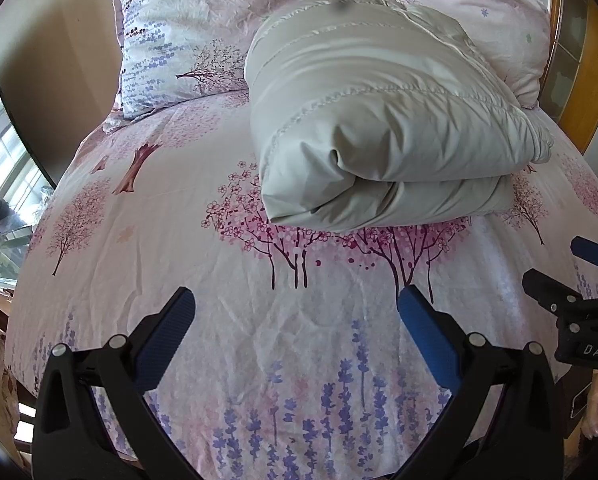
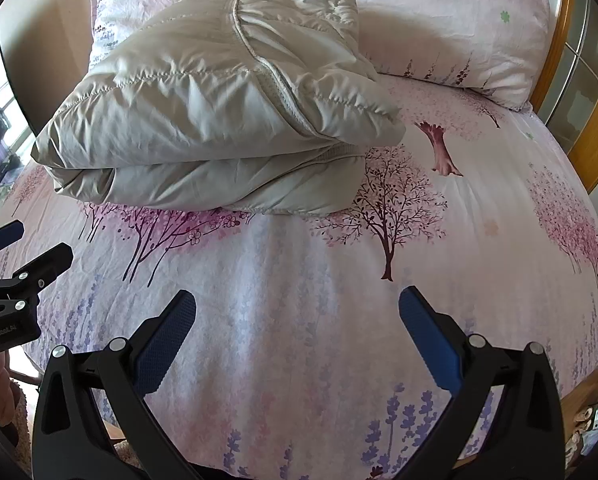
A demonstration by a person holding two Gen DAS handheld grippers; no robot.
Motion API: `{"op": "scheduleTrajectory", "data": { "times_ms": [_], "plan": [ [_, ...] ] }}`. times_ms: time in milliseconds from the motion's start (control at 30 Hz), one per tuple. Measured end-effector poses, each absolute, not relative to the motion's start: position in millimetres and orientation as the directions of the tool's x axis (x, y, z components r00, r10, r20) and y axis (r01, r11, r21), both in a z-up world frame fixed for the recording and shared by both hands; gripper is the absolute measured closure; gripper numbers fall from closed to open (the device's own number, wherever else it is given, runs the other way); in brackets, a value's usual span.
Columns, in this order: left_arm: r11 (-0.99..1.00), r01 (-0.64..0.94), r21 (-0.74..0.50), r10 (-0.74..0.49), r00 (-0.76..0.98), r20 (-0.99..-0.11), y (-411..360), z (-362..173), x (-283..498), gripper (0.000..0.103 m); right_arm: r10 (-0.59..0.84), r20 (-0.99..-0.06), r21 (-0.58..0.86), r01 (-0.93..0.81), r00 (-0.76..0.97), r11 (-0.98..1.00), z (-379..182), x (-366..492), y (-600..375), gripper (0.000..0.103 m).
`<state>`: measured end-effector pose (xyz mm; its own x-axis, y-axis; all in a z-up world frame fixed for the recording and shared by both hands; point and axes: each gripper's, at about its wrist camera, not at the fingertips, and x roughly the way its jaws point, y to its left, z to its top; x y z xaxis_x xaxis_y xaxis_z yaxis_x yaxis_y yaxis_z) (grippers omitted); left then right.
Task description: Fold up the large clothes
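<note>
Your left wrist view shows the rounded fold edge of the pale grey quilted puffer jacket; your right wrist view alone shows its zipper seam running across the top layer. You have one jacket, folded into a thick bundle, lying on the pink floral tree-print bedsheet at 12 o'clock from both tools, touching neither. Two matching floral pillows sit behind it, the jacket's far end resting against them. Your left gripper and right gripper both hover with blue-padded fingers spread apart, holding nothing. Open sheet lies between tools and jacket. A wooden bed frame borders the bed at 2 o'clock.
</note>
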<state>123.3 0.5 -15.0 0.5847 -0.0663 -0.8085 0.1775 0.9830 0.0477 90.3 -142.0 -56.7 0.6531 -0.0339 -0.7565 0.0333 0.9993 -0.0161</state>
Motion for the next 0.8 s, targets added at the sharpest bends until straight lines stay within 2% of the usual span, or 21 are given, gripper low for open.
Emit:
{"op": "scheduleTrajectory", "data": {
  "times_ms": [800],
  "plan": [
    [0.983,0.175,0.051,-0.063,0.584,-0.809,0.9,-13.9,123.5,0.002,-0.034,-0.755,-0.017,0.033,0.654,0.999,-55.9,89.7,-142.0,0.001]
  ]
}}
